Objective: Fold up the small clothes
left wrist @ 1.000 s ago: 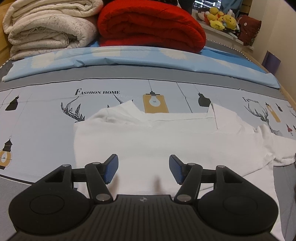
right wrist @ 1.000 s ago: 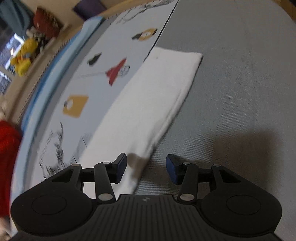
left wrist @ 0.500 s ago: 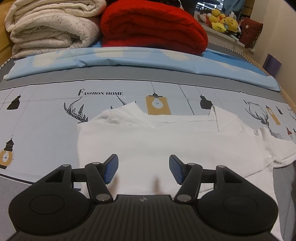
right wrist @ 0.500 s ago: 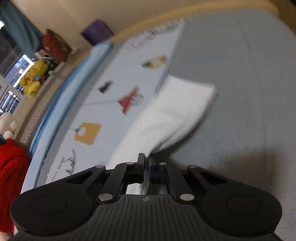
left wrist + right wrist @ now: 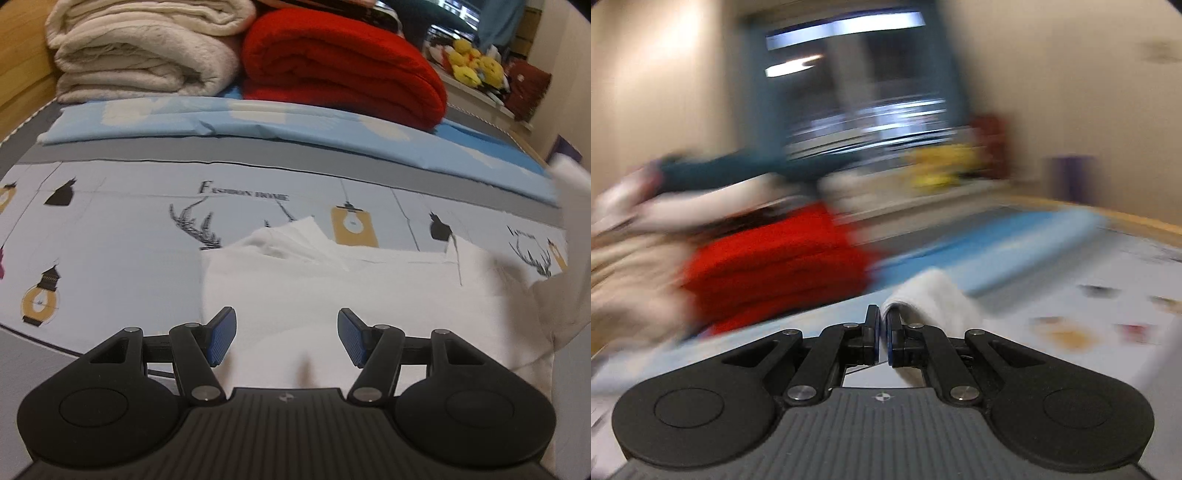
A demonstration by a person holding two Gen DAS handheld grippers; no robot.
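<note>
Two claws, one garment. Left claw (image 5: 287, 338): jaws apart, hovering over the near part of the white shirt (image 5: 332, 288), nothing between the blue pads. Right claw (image 5: 882, 334): clamped on a white fold of the shirt's sleeve (image 5: 934, 295), raised off the bed (view heavily blurred). Shirt: spread on the printed bedsheet (image 5: 110, 236), collar at its far edge. Beyond: light-blue cover (image 5: 258, 122); cream blanket (image 5: 147, 51) beside red blanket (image 5: 343, 66); yellow plush toys (image 5: 472, 62) farthest.
</note>
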